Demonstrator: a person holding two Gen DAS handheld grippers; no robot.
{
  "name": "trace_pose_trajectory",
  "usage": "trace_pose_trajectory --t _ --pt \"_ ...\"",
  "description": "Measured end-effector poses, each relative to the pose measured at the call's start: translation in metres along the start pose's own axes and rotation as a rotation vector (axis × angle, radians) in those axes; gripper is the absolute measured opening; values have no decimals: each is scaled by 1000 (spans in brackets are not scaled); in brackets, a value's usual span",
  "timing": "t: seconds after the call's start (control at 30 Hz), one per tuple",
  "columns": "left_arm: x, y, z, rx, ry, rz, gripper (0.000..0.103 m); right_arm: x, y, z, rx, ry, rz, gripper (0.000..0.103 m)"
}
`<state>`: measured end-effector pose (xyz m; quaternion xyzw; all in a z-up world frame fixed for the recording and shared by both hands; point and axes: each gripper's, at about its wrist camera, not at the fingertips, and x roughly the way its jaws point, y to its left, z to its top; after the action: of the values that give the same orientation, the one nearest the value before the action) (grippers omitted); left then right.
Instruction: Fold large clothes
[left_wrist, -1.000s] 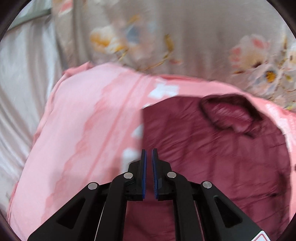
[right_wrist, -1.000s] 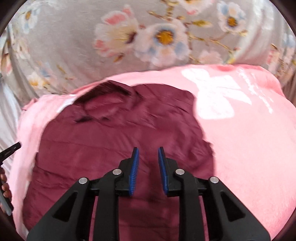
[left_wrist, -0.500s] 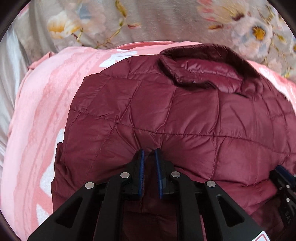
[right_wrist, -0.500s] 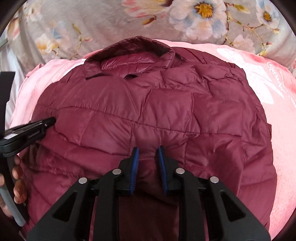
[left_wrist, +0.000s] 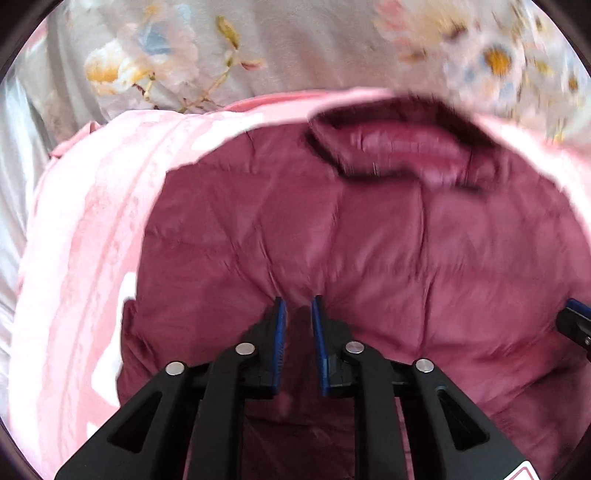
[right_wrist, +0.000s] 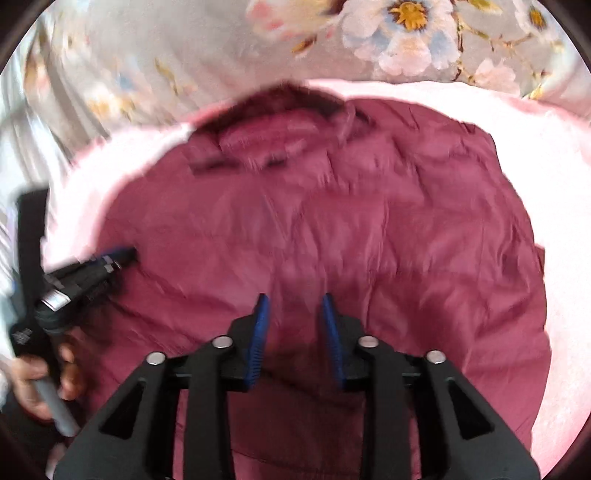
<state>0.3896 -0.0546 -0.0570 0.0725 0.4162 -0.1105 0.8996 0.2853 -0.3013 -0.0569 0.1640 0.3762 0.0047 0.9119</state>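
A maroon quilted jacket (left_wrist: 369, 251) lies folded on a pink blanket (left_wrist: 81, 236), collar (left_wrist: 399, 147) at the far end. It also fills the right wrist view (right_wrist: 332, 229). My left gripper (left_wrist: 297, 302) sits at the jacket's near folded edge, jaws slightly apart, with fabric bunched between the tips. My right gripper (right_wrist: 294, 301) is open just above the jacket's near edge, holding nothing. The left gripper also shows at the left of the right wrist view (right_wrist: 110, 258), and the right gripper's tip at the right edge of the left wrist view (left_wrist: 576, 321).
A grey floral bedsheet (left_wrist: 295, 48) lies beyond the pink blanket, seen also in the right wrist view (right_wrist: 221, 48). The pink blanket extends right of the jacket (right_wrist: 565, 258). A hand (right_wrist: 33, 373) holds the left gripper's handle.
Both grippers carried the jacket's lower part up over its body, folding it. Both jaws have since widened, the right more, and both views have pulled back slightly.
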Motion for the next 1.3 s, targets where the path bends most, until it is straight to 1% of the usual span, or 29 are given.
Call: trace_pose_trajectory --t 0.03,0.07,0.1,0.13,0.17,0.2,0.23,0.3,0.33,0.37,0.43,0.5,0.53,0.57,0.63,0.67,0.7,0.73,0.77,0.8,0.83,0.87,0.9,0.97,1.07,1.17,1.27,1.3 --pt "-4 5 10 -27 -6 -30 22 -1 -4 13 19 -17 18 39" --pt "-7 11 26 -61 -15 -72 25 -1 -10 32 46 -42 46 43" --pt "-9 15 39 -89 -23 -104 34 2 -13 44 61 -58 58 49" --pt "-8 18 51 -113 -33 -134 46 6 -16 56 79 -73 71 51" --pt "-5 21 67 -137 -45 -151 51 13 -23 71 110 -81 84 54" --pt "-1 22 77 -159 -47 -157 54 21 -28 82 142 -82 89 54" --pt "6 24 87 -179 -36 -177 54 33 -36 94 182 -75 97 54" --pt "29 23 106 -245 28 -223 54 51 -43 106 223 -68 97 55" --pt "43 22 114 -276 66 -259 54 64 -49 112 251 -61 77 55" --pt "52 20 115 -298 88 -265 54 72 -52 116 265 -48 73 56" --pt "69 15 118 -320 131 -291 54 93 -57 118 303 7 88 56" --pt "85 12 117 -347 176 -329 54 104 -54 114 355 45 167 56" --pt "93 11 115 -369 199 -349 54 107 -50 113 364 57 217 56" --pt "97 11 114 -386 205 -361 54 107 -40 112 355 66 272 56" --pt "103 11 113 -410 216 -375 54 104 -20 112 297 63 303 56" --pt "104 11 114 -413 216 -376 54 101 -13 113 275 55 303 54" --pt "105 9 114 -408 213 -377 52 98 -4 114 243 38 291 43" --pt "104 8 114 -396 209 -370 46 96 0 116 219 27 271 36" --pt "103 7 115 -380 203 -364 37 93 6 117 185 8 236 18" --pt "102 7 115 -364 201 -361 14 92 7 116 169 3 215 12" --pt "101 6 115 -345 203 -360 5 88 7 114 164 -6 189 10" --pt "98 6 114 -324 195 -355 5 87 5 114 157 -8 172 6" --pt "96 7 113 -306 183 -346 4 85 4 111 141 -13 149 4" --pt "95 5 108 -252 167 -313 3 84 0 103 114 -13 98 3" --pt "101 6 96 -218 164 -293 3 93 -18 89 128 32 66 2" --pt "107 5 87 -197 140 -283 3 106 -35 74 155 70 64 1" --pt "107 0 81 -161 98 -253 5 107 -37 67 139 56 70 0" --pt "107 -3 80 -142 84 -235 7 107 -37 66 130 56 66 0"
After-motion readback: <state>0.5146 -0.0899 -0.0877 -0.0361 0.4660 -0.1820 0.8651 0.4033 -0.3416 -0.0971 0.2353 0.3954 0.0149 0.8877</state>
